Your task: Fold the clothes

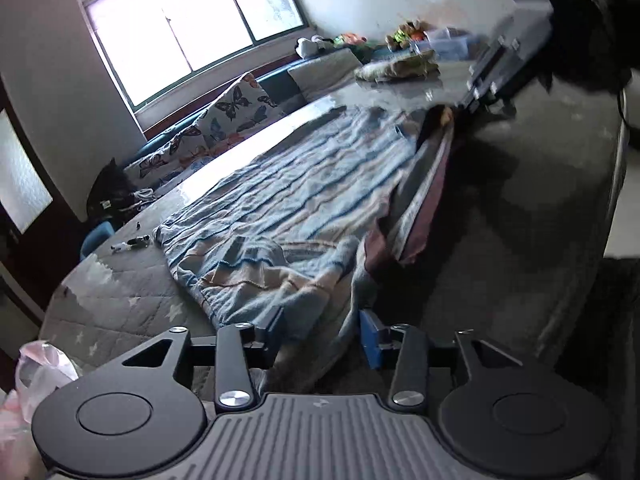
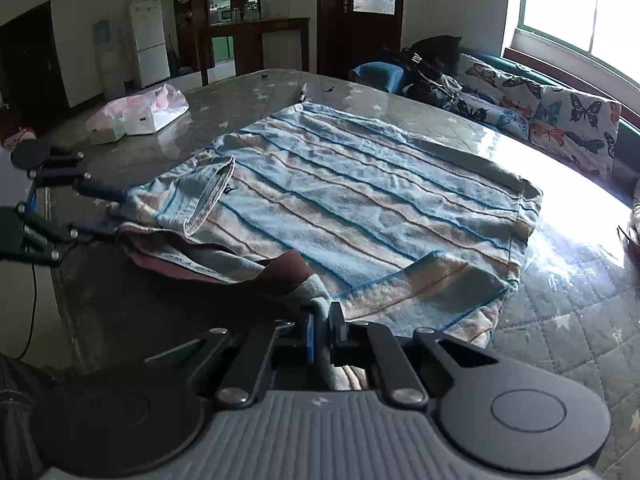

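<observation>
Here, our right gripper (image 2: 322,330) clamps a corner of the striped shirt (image 2: 360,200) on the bed (image 2: 580,360); left gripper (image 1: 322,334) w/ jaws apart, cloth between, unpinched.

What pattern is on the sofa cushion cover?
Butterflies on white, on the sofa cushion cover; clearest in the right wrist view.

Items obscured or indistinct:
- right gripper (image 1: 486,94), left wrist view, 1 o'clock: motion-blurred, body cut by the top edge.
- Toys and clutter (image 1: 404,36), 12 o'clock: too blurred to identify.
- Small dark objects (image 1: 132,245) on the mattress, 9 o'clock: too small to tell.
- Striped garment (image 2: 340,200), right wrist view: near hem hidden behind the gripper's linkage.
- Pink bag (image 1: 40,372), 8 o'clock: cut by the edge.
</observation>
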`<state>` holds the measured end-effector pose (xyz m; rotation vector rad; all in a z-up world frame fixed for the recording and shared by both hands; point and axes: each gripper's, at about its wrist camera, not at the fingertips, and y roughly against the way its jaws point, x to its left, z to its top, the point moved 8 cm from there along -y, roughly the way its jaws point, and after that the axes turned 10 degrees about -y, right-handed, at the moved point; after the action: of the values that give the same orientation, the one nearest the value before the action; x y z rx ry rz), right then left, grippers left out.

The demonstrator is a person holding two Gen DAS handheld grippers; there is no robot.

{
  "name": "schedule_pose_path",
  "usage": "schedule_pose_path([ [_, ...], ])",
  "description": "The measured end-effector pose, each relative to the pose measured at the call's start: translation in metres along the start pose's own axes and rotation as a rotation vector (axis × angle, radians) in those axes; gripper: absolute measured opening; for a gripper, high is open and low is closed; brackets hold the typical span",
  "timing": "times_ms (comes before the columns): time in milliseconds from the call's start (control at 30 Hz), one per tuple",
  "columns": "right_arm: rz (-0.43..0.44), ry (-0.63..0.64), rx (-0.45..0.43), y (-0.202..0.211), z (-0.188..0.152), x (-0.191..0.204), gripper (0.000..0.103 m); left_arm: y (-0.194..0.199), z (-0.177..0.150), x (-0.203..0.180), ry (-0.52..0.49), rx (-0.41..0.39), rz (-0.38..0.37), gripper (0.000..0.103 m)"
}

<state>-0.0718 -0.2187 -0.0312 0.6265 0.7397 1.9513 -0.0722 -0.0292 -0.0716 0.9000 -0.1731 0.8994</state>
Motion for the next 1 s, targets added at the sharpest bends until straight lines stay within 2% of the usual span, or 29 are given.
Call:
schedule_pose_path([
  [200, -0.014, -0.015, -0.02, 0.002, 0.005, 0.0, 0.005, -0.01, -0.003, 0.0, -0.009, 0.003, -0.029, 0.045],
  [300, -0.019, -0.018, -0.037, 0.005, 0.007, 0.0, 0.005, -0.015, -0.002, 0.003, 0.007, 0.004, -0.065, 0.023],
  [333, -0.021, -0.019, -0.043, 0.005, 0.008, 0.0, 0.005, -0.016, -0.001, 0.003, 0.018, 0.002, -0.08, 0.011],
  [367, -0.023, -0.02, -0.049, 0.006, 0.009, 0.0, 0.005, -0.017, 0.0, 0.004, 0.03, 0.001, -0.094, 0.007],
  [567, -0.02, -0.009, -0.082, 0.019, 0.008, 0.004, 0.003, 0.008, 0.008, 0.012, 0.135, -0.051, -0.134, 0.004],
  [800, 0.04, 0.027, -0.069, 0.062, -0.007, 0.022, 0.003, 0.059, 0.017, 0.008, 0.204, -0.077, -0.195, 0.004],
  [900, 0.057, 0.042, -0.05, 0.08, -0.014, 0.027, 0.003, 0.072, 0.023, 0.017, 0.242, -0.093, -0.19, 0.004],
  [1000, 0.057, 0.039, -0.051, 0.084, -0.004, 0.023, 0.003, 0.068, 0.038, 0.033, 0.225, -0.122, -0.159, 0.004],
])
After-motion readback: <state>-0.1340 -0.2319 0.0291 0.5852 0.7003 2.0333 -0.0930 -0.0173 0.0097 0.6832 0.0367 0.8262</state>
